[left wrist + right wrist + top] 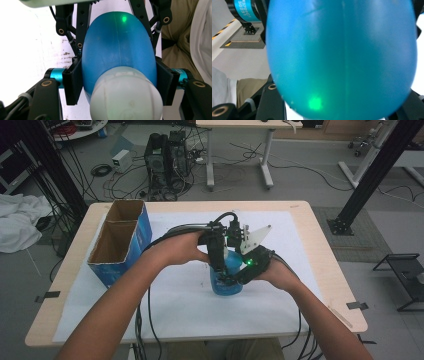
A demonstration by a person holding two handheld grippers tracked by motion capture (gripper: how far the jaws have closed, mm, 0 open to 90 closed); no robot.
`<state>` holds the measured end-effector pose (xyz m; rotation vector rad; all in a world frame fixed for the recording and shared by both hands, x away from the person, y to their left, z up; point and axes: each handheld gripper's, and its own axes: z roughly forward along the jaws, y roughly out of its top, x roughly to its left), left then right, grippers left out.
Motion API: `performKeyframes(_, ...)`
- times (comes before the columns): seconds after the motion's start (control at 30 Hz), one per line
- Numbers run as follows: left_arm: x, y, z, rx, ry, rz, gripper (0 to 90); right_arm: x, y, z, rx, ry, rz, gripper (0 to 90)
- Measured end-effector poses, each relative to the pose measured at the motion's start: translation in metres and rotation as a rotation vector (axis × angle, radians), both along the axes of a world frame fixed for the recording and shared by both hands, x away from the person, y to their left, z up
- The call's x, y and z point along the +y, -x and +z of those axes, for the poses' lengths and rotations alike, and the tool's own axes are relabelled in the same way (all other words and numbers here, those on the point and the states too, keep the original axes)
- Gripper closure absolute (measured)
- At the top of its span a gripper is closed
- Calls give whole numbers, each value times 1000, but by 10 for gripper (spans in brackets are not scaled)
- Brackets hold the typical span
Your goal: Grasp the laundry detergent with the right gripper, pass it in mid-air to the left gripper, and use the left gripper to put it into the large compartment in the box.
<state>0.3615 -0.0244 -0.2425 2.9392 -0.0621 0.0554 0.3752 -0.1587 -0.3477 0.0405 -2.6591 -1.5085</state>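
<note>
A smooth blue plastic bottle (227, 279) with a rounded white cap (126, 96) stands near the middle of the white sheet (175, 315) that covers the light wooden table (332, 280). It stands upright, so its long way runs up and down.

Both hand-held tools are on it. The left gripper (216, 251) comes at the bottle from above and from the left. In the left gripper view its two black jaws sit one on each side of the blue body, just by the cap, and they press against it. So the left gripper is closed on the bottle.

The right gripper (248, 270) reaches in from the right side, lower down on the body. In the right gripper view the blue body is very close and hides the jaw tips, so I cannot tell if this gripper is squeezing it or just set around it.

The left one sits nearer the cap, so I think it would be the one to twist or pull there, while the right steadies the body.

A blue cardboard box (120, 242) with an open top stands well apart at the left of the table.
</note>
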Motion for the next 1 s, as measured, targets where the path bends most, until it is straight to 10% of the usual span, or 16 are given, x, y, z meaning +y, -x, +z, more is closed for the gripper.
performKeyframes(0.6,-1,4,2,-13,1,-8,374,0,2,1,-10,-2,8,422)
performKeyframes(0.7,-3,5,1,-32,-38,-16,375,-2,2,5,-17,-27,15,235)
performKeyframes(1.0,17,3,21,-34,-13,68,375,-34,2,12,-9,78,-42,217)
